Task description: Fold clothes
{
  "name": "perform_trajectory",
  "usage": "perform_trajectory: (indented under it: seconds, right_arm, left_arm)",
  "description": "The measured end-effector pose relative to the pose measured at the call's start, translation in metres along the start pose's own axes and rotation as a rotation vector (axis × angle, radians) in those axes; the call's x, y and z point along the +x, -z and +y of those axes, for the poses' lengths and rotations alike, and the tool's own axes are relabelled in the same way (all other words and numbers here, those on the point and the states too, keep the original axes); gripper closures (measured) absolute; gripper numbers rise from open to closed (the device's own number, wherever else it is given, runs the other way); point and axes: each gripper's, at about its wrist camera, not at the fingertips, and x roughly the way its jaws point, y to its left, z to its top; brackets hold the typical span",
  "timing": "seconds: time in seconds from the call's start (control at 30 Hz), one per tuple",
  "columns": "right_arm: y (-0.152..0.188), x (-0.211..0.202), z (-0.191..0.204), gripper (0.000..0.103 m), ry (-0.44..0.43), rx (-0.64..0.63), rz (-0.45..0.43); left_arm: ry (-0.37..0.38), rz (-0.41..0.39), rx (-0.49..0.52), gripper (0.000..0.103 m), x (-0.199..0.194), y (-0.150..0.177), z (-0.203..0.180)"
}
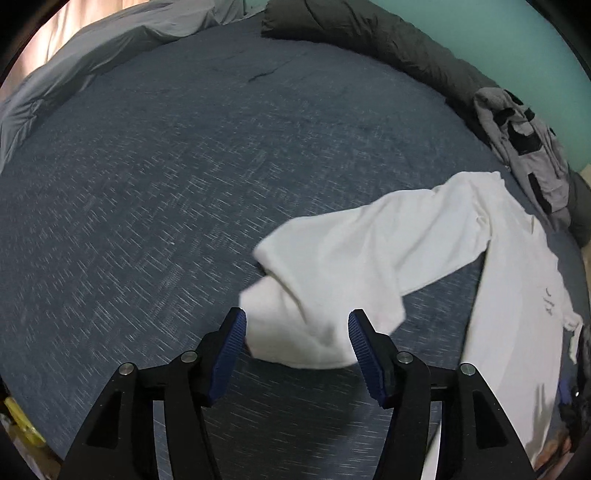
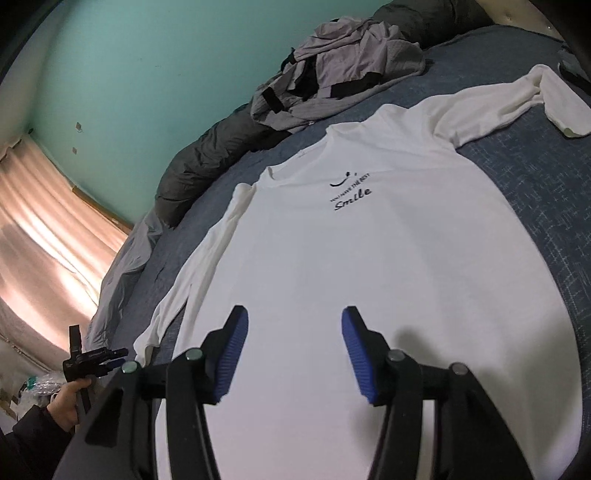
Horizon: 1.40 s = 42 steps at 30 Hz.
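A white long-sleeved shirt [image 2: 369, 277] with a black "Smile" print lies face up and flat on the blue bed cover [image 2: 546, 206]. My right gripper [image 2: 295, 321] hovers open just above its lower body, with nothing between the pads. In the left wrist view one sleeve [image 1: 351, 251] stretches away from the shirt's body [image 1: 517, 295]. Its cuff end lies between and below the fingers of my left gripper [image 1: 297, 325], which stands open with the pads not pressing the cloth. The right wrist view shows a hand holding the left gripper [image 2: 110, 356] by that sleeve's end.
A crumpled grey and black jacket [image 2: 340, 74] lies beyond the shirt's collar, against a dark rolled duvet [image 1: 369, 33] along the teal wall. A pale grey sheet [image 1: 74, 81] is bunched at the bed's far left. The shirt's other sleeve [image 2: 517, 103] bends across the cover.
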Motion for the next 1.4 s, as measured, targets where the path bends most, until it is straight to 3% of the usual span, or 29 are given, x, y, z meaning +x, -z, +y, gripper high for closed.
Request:
perform_trajectory:
  seconds: [0.43,0.5,0.57,0.6,0.7,1.0,1.3,1.4]
  right_arm:
    - [0.002,0.006,0.003,0.049,-0.006,-0.014,-0.014]
    - [0.003,0.008,0.001,0.049,-0.001,-0.009,-0.009]
    - [0.003,0.010,-0.002,0.049,0.003,0.001,-0.005]
    - [0.003,0.010,-0.003,0.049,0.005,0.006,-0.003]
    - [0.002,0.009,-0.005,0.049,0.002,0.011,-0.005]
    - [0.004,0.010,-0.002,0.049,0.001,0.009,0.002]
    - [0.003,0.010,0.001,0.049,0.000,0.004,0.002]
    - [0.005,0.012,0.001,0.049,0.002,0.005,0.009]
  left_arm:
    - [-0.004,0.041,-0.083,0.041,0.046,0.008,0.019]
    - [-0.005,0.049,-0.068,0.067,0.049,0.008,0.018]
    - [0.016,0.051,-0.035,0.084,0.048,0.005,0.013]
    - [0.018,0.045,-0.021,0.090,0.046,0.004,0.011]
    - [0.001,0.000,0.003,0.096,0.033,-0.005,0.007]
    - [-0.055,-0.142,-0.015,0.098,-0.024,-0.058,0.026]
    - [-0.135,-0.198,-0.015,0.098,-0.048,-0.124,0.060]
    - [-0.180,-0.204,-0.003,0.098,-0.053,-0.132,0.069]
